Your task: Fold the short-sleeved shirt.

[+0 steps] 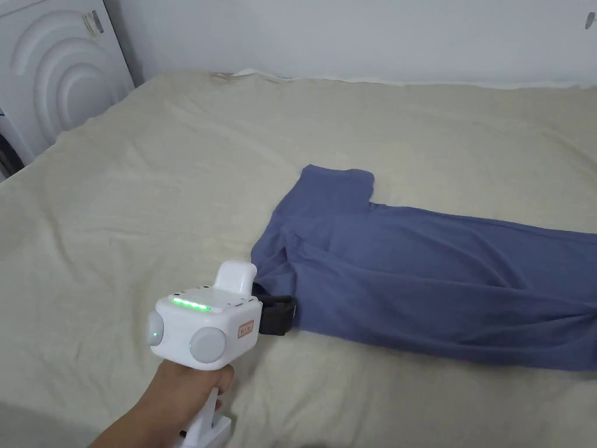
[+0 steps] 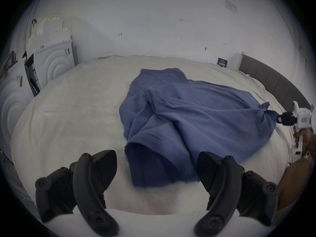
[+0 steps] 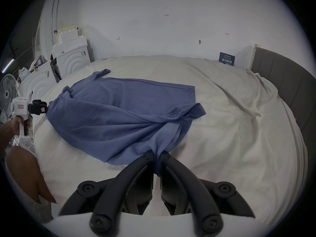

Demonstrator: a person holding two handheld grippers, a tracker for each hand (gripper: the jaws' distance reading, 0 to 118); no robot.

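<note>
A soft, rumpled blue short-sleeved shirt (image 1: 431, 280) lies half-folded lengthwise on a wrinkled cream bedsheet (image 1: 146, 192). The left gripper (image 2: 157, 170), white-bodied with curved black plastic jaws, stands wide apart around a sleeve opening, gripping nothing. The right gripper (image 3: 156, 162) has its jaws nearly together, pinching a bunched fold of the shirt's hem.
</note>
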